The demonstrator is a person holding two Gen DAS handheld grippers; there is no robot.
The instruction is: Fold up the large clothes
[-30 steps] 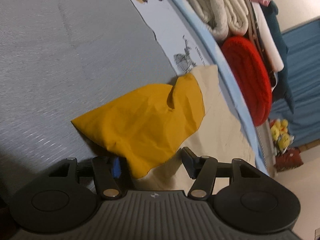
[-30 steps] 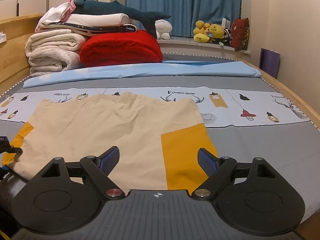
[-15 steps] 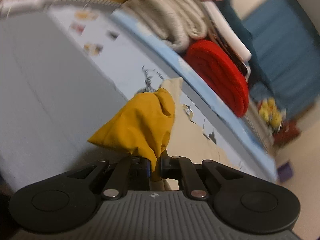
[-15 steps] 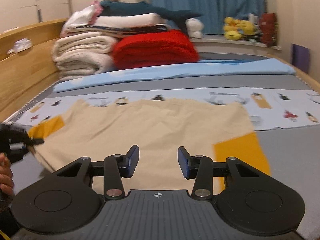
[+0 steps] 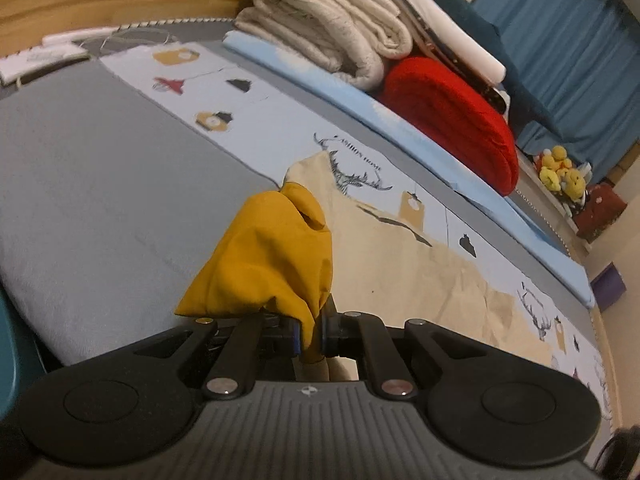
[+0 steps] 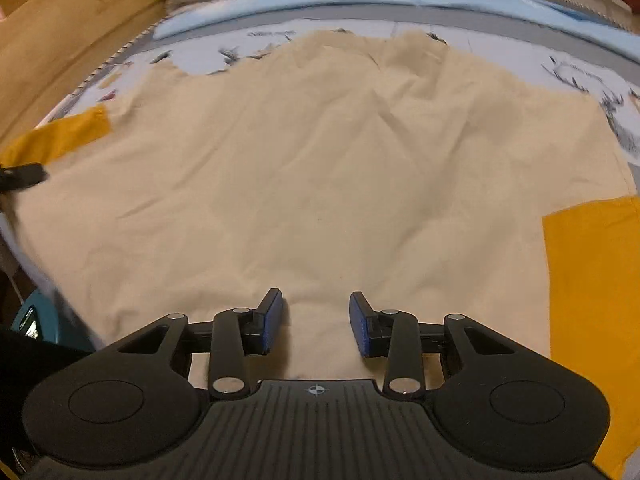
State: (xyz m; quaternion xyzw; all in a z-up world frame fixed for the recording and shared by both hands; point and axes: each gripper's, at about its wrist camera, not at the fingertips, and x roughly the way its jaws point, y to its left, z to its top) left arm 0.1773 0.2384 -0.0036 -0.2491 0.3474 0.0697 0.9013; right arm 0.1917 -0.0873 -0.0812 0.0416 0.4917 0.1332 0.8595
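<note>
Left wrist view: left gripper [image 5: 310, 334], jaws clamped on the mustard sleeve [image 5: 272, 264] of a cream shirt [image 5: 400, 276]; sleeve bunched and lifted off the grey bed [image 5: 100, 184]; shirt body runs away to the right along the printed sheet band [image 5: 256, 96]. Folded blankets [image 5: 332, 36] and a red blanket [image 5: 452, 120] beyond.

Right wrist view: right gripper [image 6: 316, 326], jaws closing, pads apart, over the shirt's [image 6: 320, 168] near edge, nothing pinched. Shirt lies flat, long axis left to right, mustard sleeves at both ends.

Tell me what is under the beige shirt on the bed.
Around the shirt, a gray sheet and a pale printed strip show, so it lies on these. The part of the strip directly beneath the shirt is covered, so its prints there cannot be seen.
</note>
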